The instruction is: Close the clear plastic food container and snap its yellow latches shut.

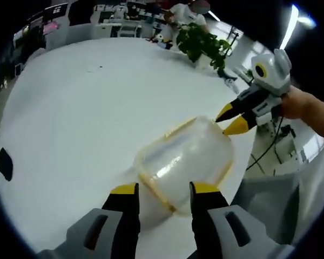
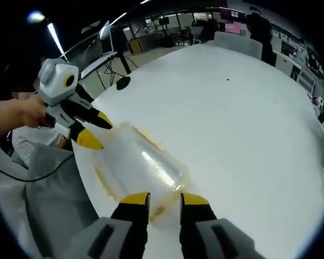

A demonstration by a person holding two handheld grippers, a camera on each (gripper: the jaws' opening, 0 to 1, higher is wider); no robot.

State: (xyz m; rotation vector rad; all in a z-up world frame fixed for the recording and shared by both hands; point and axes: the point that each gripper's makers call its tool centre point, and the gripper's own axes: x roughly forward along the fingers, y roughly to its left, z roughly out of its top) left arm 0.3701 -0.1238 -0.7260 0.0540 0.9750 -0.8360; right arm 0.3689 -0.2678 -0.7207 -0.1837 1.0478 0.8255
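Two pairs of tongs flank a clear plastic food container [image 1: 184, 162] that lies near the edge of a white tabletop [image 1: 86, 118], one pair at each end. We see, in the left gripper view, our left tongs [image 1: 163, 190] standing parted at the near end of the box, their yellow tips just beside its yellow-trimmed rim and gripping nothing we can make out; the right tongs [image 1: 231, 118] come in from the right, their tips narrowly parted at the far corner. In the right gripper view the right tongs [image 2: 163, 198] sit slightly apart at their end of the container [image 2: 143, 164], while the left tongs [image 2: 92, 129] touch or nearly touch the opposite end. The lid seems to be on already; whether any yellow latch is snapped we cannot tell. We judge the latching step to be in hand. Next, each pair of tongs would need to find a latch and press it down against the box wall while the other steadies the box.
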